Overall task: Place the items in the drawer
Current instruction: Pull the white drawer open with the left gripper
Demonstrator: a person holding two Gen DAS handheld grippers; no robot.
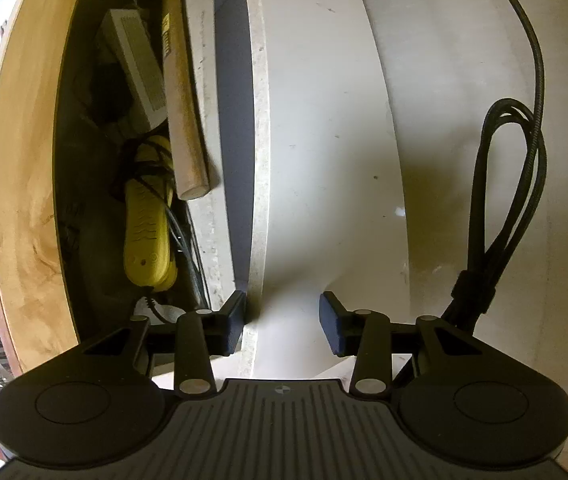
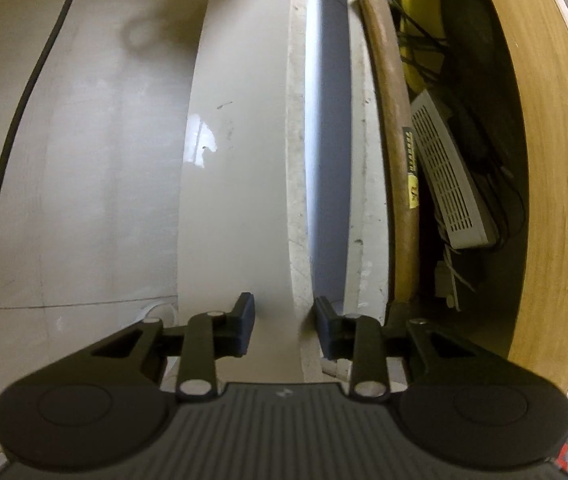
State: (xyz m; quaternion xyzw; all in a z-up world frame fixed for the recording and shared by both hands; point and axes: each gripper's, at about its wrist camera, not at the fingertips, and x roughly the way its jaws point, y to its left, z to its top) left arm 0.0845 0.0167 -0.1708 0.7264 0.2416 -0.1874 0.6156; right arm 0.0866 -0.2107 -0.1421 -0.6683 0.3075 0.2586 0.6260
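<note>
A white drawer front panel (image 1: pixel 316 120) stands edge-on between the fingers of my open left gripper (image 1: pixel 282 320); nothing is gripped. In the right wrist view the same panel (image 2: pixel 244 160) sits between the fingers of my open right gripper (image 2: pixel 284 326). Behind the panel the drawer holds a wooden handle (image 1: pixel 182 120), a yellow tool (image 1: pixel 146 232) wrapped in black cord, and a white vented box (image 1: pixel 136 68). The right wrist view shows the wooden handle (image 2: pixel 394 152), the white box (image 2: pixel 448 184) and the yellow tool (image 2: pixel 420 4).
A wooden board (image 1: pixel 24 184) runs over the drawer opening; it shows in the right wrist view (image 2: pixel 556 184). A bundled black cable (image 1: pixel 500 208) hangs in front of the white cabinet face. A thin black cable (image 2: pixel 8 160) crosses the cabinet face.
</note>
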